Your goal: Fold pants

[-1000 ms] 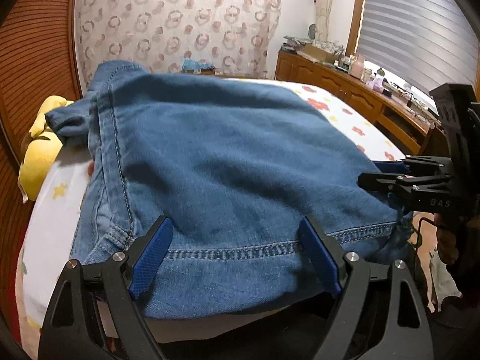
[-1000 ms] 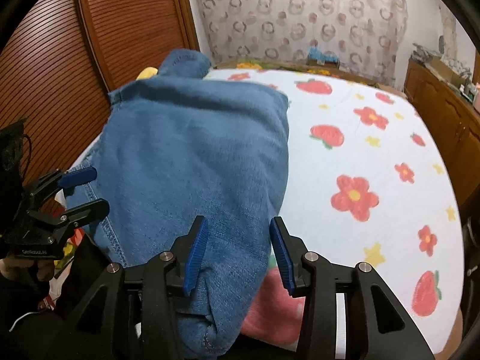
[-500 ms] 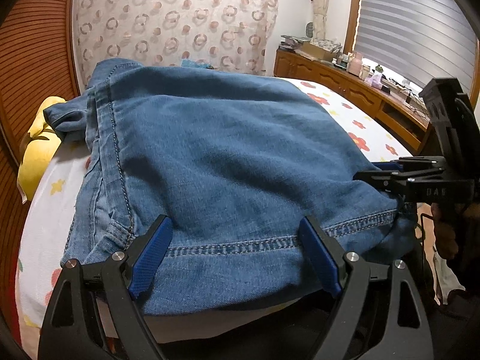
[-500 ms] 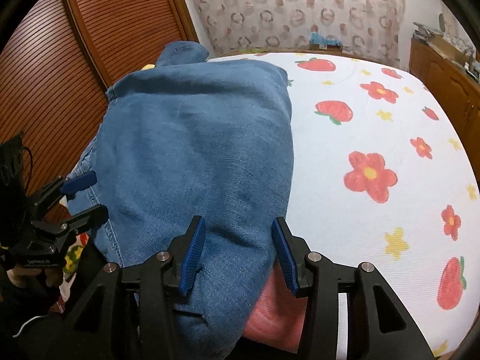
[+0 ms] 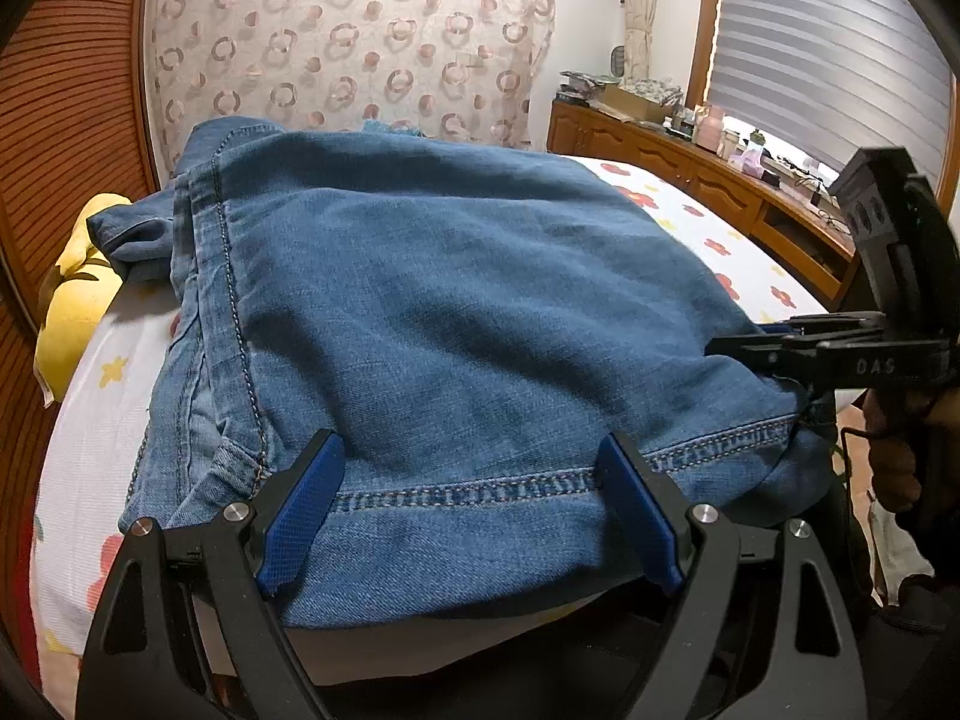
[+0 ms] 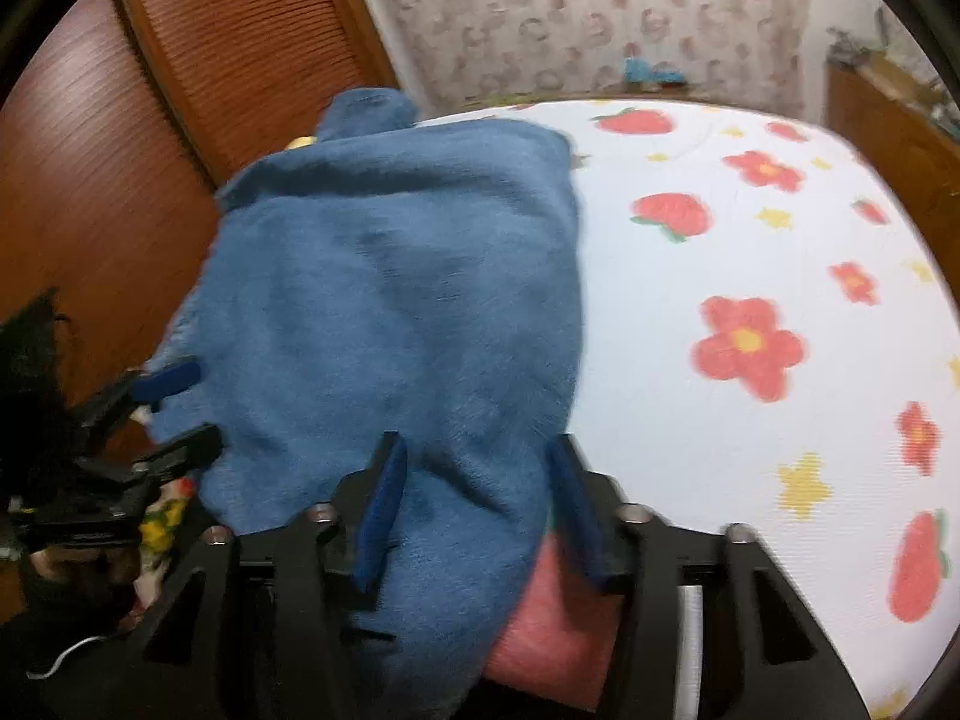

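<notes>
The blue denim pants (image 5: 456,324) lie folded on the bed, stitched hem towards me; they also show, blurred, in the right wrist view (image 6: 396,324). My left gripper (image 5: 468,504) is open, its blue pads spread wide over the hem at the bed's near edge, not clamped on it. My right gripper (image 6: 474,498) is open, its pads either side of the pants' near right corner. In the left wrist view the right gripper (image 5: 774,348) sits at the pants' right corner. In the right wrist view the left gripper (image 6: 168,408) is at the pants' left edge.
The bed sheet (image 6: 750,276) is white with red flowers and strawberries. A yellow pillow (image 5: 72,300) lies at the far left. A wooden slatted door (image 6: 150,120) stands left, a wooden dresser (image 5: 720,186) with clutter right, and a patterned curtain (image 5: 348,42) behind.
Both grippers have moved closer in over the pants' near edge. The right wrist view is now motion-blurred. Both grippers stay open.
</notes>
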`<state>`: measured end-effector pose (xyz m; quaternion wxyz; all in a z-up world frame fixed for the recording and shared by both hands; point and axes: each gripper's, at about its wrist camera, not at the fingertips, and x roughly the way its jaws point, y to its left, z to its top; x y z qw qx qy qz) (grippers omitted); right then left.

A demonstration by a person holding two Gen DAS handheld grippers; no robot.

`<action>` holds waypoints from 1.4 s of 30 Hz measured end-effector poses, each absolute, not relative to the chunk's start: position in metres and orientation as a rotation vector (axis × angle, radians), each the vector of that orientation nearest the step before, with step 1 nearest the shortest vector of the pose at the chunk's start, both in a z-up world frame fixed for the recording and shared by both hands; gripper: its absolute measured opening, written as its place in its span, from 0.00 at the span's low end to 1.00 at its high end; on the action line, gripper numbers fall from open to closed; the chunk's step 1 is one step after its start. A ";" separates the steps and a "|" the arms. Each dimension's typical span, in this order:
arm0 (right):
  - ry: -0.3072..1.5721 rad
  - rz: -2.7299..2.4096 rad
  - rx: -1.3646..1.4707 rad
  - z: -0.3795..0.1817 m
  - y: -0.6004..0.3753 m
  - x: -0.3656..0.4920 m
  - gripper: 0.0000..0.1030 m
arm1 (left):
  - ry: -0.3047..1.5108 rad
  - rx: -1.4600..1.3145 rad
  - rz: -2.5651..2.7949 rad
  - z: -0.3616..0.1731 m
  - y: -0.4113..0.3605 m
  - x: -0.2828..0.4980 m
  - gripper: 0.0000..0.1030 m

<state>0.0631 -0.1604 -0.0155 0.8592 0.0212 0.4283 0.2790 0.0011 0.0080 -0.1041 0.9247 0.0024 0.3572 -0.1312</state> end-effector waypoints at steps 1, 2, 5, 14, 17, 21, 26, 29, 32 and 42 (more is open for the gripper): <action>0.907 0.600 0.057 -0.016 -0.160 0.064 0.33 | 0.733 0.009 -0.268 -0.104 0.006 0.002 0.84; 0.911 0.600 0.053 -0.015 -0.160 0.065 0.33 | 0.732 0.013 -0.266 -0.104 0.006 0.002 0.84; 0.897 0.630 0.020 -0.009 -0.158 0.065 0.16 | 0.733 0.016 -0.266 -0.104 0.004 0.002 0.84; 0.772 0.713 0.005 0.036 -0.151 0.056 0.08 | 0.723 0.030 -0.258 -0.104 0.000 0.002 0.84; 0.736 0.740 -0.029 0.048 -0.139 0.050 0.08 | 0.721 0.010 -0.267 -0.103 0.003 0.001 0.84; 0.708 0.778 -0.059 0.058 -0.124 0.050 0.08 | 0.721 -0.095 -0.291 -0.093 0.022 -0.004 0.84; 0.685 0.828 -0.098 0.067 -0.101 0.050 0.08 | 0.684 -0.118 -0.246 -0.073 0.043 -0.013 0.84; 0.678 0.872 -0.126 0.069 -0.078 0.053 0.07 | 0.657 -0.118 -0.201 -0.061 0.060 -0.019 0.84; 0.679 0.912 -0.144 0.067 -0.059 0.061 0.07 | 0.634 -0.133 -0.164 -0.052 0.079 -0.024 0.84; 0.766 1.045 -0.160 0.022 0.008 0.082 0.07 | 0.609 -0.183 -0.026 -0.053 0.131 -0.043 0.84</action>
